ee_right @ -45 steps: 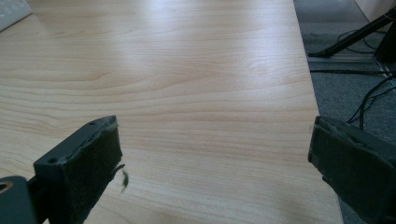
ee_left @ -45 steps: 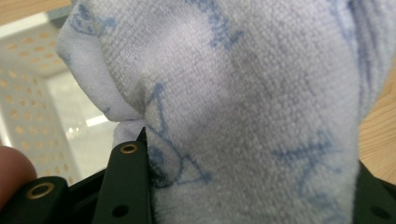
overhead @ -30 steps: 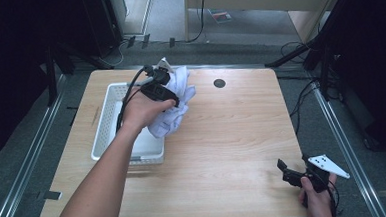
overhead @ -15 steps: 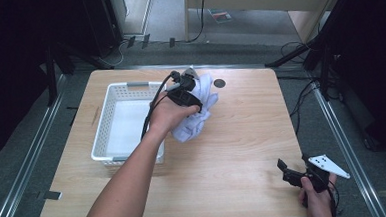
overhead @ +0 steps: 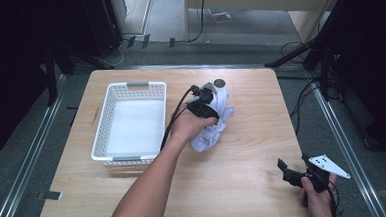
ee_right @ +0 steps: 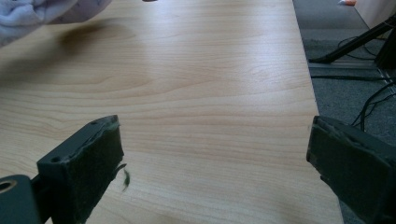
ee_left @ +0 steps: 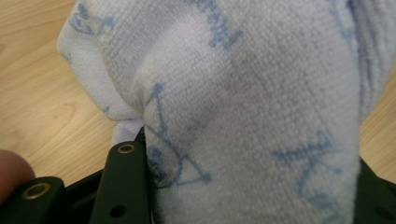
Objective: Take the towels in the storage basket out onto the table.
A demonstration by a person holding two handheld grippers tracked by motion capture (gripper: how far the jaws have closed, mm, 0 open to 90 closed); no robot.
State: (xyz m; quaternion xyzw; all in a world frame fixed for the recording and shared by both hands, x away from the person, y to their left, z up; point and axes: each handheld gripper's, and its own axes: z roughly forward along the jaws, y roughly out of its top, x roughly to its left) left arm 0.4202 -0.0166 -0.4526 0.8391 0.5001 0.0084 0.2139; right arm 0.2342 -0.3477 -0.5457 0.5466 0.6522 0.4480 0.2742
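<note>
Towel (ee_left: 243, 93) (fuzzy terry, blue-printed) bunched in left gripper (overhead: 204, 99).

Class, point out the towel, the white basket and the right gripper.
towel (overhead: 217, 130): high view, its bunched lower part.
white basket (overhead: 127, 85): high view, far rim handle.
right gripper (overhead: 285, 169): high view, between its open fingers.

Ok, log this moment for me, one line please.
left gripper: shut on towel | towel: over table, right of basket | right gripper: open, idle near table's front right
</note>
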